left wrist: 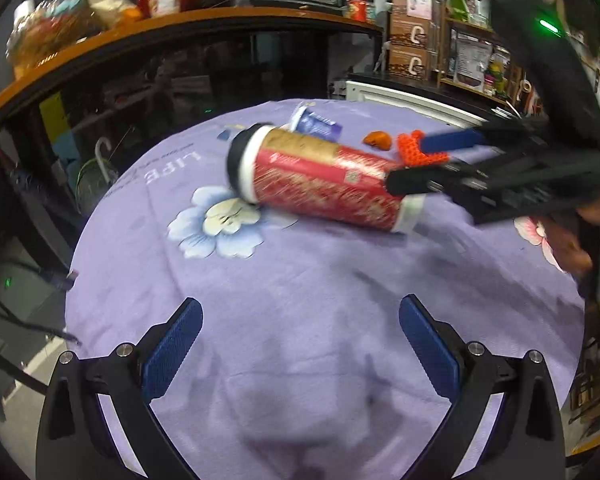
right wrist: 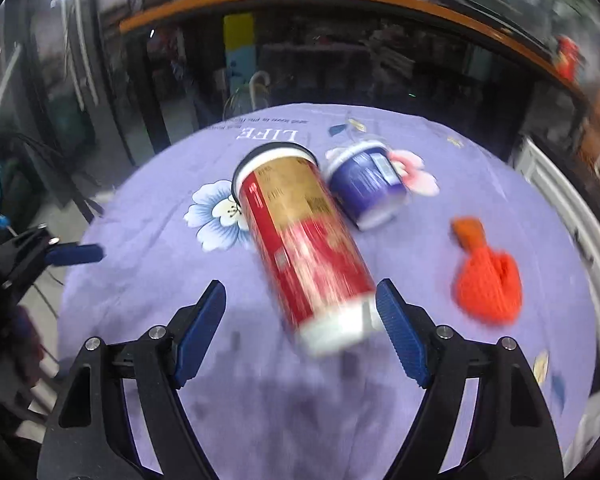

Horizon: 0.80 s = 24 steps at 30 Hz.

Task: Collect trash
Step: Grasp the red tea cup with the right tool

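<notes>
Lilac flowered cloth (right wrist: 148, 300) covers the round table, bearing three bits of trash: one red-and-gold canister (right wrist: 300, 240) lying flat, one purple tub (right wrist: 364, 188) beside it, one orange knitted scrap (right wrist: 488, 284) (crumpled). Right gripper (right wrist: 300, 332) gapes at the canister's white end; left gripper (left wrist: 300, 344) spread wide over bare cloth.
</notes>
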### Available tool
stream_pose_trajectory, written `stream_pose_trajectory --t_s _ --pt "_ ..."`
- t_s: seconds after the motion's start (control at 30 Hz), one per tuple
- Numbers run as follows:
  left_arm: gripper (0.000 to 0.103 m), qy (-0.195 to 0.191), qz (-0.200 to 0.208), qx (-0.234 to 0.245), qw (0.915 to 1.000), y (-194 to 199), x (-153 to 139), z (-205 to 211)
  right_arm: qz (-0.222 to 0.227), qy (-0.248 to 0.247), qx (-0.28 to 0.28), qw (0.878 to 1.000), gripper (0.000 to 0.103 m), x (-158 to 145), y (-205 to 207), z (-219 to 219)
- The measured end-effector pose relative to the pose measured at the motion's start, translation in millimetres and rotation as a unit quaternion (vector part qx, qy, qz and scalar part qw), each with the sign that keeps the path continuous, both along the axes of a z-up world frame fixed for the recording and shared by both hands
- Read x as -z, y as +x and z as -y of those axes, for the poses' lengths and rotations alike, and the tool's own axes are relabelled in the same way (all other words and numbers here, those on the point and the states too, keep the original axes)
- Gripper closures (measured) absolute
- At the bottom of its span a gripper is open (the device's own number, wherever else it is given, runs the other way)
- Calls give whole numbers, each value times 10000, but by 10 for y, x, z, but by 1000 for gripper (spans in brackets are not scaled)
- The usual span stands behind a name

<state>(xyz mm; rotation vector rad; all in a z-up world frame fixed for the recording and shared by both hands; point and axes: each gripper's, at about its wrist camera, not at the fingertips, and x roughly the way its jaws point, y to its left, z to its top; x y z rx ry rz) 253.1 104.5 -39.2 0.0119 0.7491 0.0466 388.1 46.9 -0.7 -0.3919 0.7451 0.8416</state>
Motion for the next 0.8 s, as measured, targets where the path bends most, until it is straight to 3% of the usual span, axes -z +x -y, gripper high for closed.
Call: stream_pose_trajectory --t_s 0.17,0.33,0.53,0.67,0.8 --pt "6 -111 -8 -62 9999 -28 41 -192 246 -803 -365 9958 26 121 125 -532" --pt "6 -184 -32 -132 9997 -23 87 -320 691 -1601 -448 9837 25 283 243 -860" --pt "6 -324 -114 -194 9992 -7 159 -428 927 -2123 -587 9710 24 477 298 -1076" --pt "6 -332 -130 -172 9992 -4 174 -423 1130 -2166 -634 9676 25 500 237 -1080" --pt "6 -301 -134 -167 9993 16 184 -415 1073 -1845 -603 9751 25 420 169 -972"
